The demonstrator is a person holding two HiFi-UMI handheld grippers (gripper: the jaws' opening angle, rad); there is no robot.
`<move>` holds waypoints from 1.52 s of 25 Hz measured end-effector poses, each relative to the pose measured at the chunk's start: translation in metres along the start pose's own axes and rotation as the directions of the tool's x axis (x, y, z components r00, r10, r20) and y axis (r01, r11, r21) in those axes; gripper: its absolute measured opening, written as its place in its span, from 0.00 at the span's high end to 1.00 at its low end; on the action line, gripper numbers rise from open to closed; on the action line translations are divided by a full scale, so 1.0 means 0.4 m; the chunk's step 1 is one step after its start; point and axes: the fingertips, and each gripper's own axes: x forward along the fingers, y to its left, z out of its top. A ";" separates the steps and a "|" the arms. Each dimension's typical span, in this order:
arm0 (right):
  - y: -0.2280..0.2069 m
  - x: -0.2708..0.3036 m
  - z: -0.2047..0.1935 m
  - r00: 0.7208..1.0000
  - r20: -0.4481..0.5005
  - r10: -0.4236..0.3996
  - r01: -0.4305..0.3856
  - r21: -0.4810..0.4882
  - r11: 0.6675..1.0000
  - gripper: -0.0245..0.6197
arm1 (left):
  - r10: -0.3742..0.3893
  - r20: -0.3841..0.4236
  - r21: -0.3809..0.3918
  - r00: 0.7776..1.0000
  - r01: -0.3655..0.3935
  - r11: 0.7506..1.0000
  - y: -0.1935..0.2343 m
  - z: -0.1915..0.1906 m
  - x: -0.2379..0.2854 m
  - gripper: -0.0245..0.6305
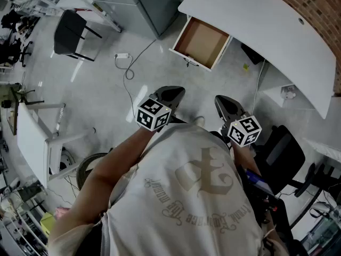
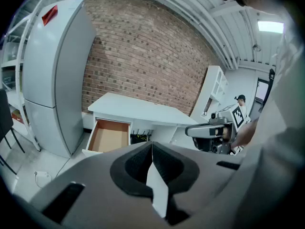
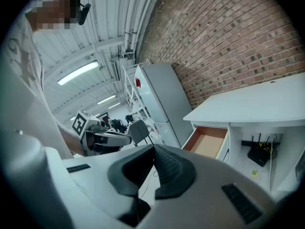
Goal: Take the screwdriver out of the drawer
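The person stood on the pale grey floor (image 1: 101, 84), well apart from the long white curved-top bench (image 1: 256, 31) against the red brick wall (image 2: 143, 56). Both tools were held close in front of the chest, tilted a little downward. That looked like a carrying posture for walking up, not a reach.

The left claw (image 1: 171, 94) had its black ribbed jaws pressed together with nothing between them. The right claw (image 1: 226, 104) was likewise fully closed and empty. Its own view showed the pads meeting at the tips. Closed jaws made sense while nothing was within reach.

The white-fronted drawer with a brown board floor (image 1: 201, 42) hung pulled out from under the bench's left end, just beside the tall grey refrigerator (image 2: 52, 80). Being open already, it needed only an approach and a reach inside.

The screwdriver did not show in any view. The part of the drawer floor that could be seen looked bare. The strip behind the front panel was hidden from the two claw views and too small to judge from the head view. If the tool was there, it probably lay in that strip. A black chair (image 1: 72, 33) stood well off to the left, clear of the path.
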 end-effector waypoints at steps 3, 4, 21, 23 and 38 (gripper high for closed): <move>0.007 -0.005 -0.010 1.000 -0.016 0.005 -0.005 -0.008 1.000 0.93 | 0.010 0.011 -0.004 1.000 -0.010 1.000 -0.005 -0.005 -0.017 0.93; 0.007 -0.005 -0.013 1.000 -0.021 0.006 -0.006 -0.010 1.000 0.93 | 0.013 0.013 -0.005 1.000 -0.013 1.000 -0.007 -0.007 -0.020 0.93; 0.038 -0.004 -0.060 0.998 -0.051 0.027 -0.029 -0.028 0.999 0.93 | 0.038 0.012 -0.011 0.999 -0.038 0.999 -0.031 -0.041 -0.043 0.93; 0.037 -0.007 -0.066 0.998 -0.054 0.022 -0.024 -0.023 0.999 0.93 | 0.039 0.011 -0.010 0.999 -0.039 0.999 -0.033 -0.042 -0.045 0.93; 0.030 0.051 -0.075 0.996 -0.088 0.022 -0.021 0.020 1.000 0.93 | 0.066 -0.044 -0.052 0.997 -0.068 0.996 0.007 -0.079 -0.080 0.93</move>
